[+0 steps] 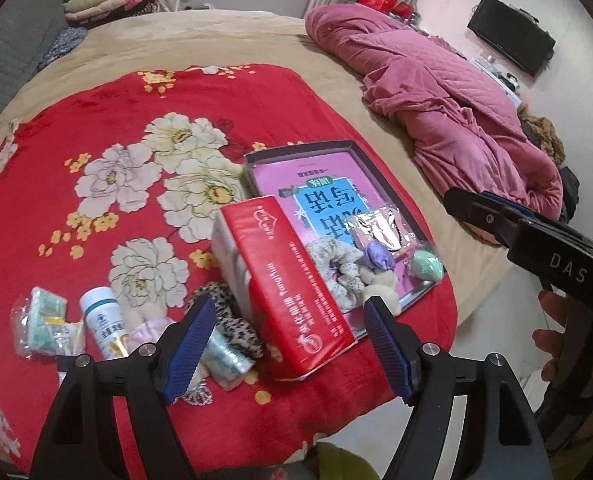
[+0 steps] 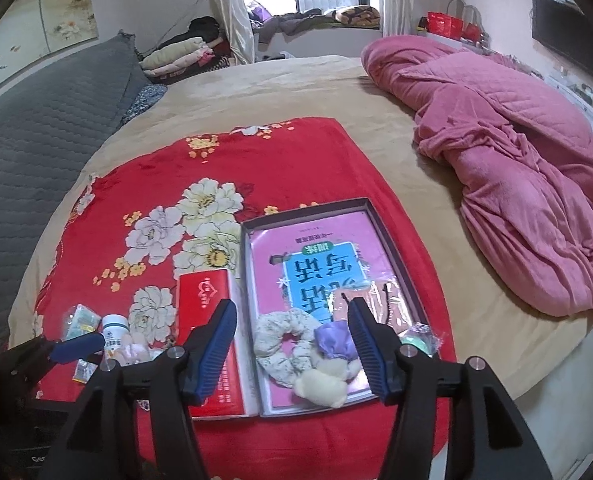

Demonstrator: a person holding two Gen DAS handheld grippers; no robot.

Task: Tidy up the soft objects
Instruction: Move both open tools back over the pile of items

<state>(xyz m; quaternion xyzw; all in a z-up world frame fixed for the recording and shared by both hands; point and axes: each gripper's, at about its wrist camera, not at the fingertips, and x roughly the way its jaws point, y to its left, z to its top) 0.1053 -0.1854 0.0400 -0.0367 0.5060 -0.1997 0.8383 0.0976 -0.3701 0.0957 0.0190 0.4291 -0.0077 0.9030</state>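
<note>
A shallow grey tray (image 1: 360, 156) (image 2: 380, 216) with a pink and blue book in it lies on a red flowered blanket (image 1: 116, 120). In the tray lie a floral scrunchie (image 1: 336, 268) (image 2: 284, 344), a purple scrunchie (image 1: 378, 258) (image 2: 334, 340), a cream plush (image 2: 322, 386), a green item (image 1: 428, 268) and a pink packet (image 1: 380, 228). A leopard scrunchie (image 1: 232, 320) and a pale pink soft item (image 1: 148, 332) lie left of a red box (image 1: 296, 288) (image 2: 208, 304). My left gripper (image 1: 292, 344) is open above the red box. My right gripper (image 2: 292, 340) is open above the tray's soft items.
A white pill bottle (image 1: 102, 316) and small packets (image 1: 44, 324) lie at the blanket's left. A pink quilt (image 1: 448, 100) is bunched on the beige bed at right. A grey headboard (image 2: 36, 152) and folded clothes (image 2: 180, 56) are at the left and back.
</note>
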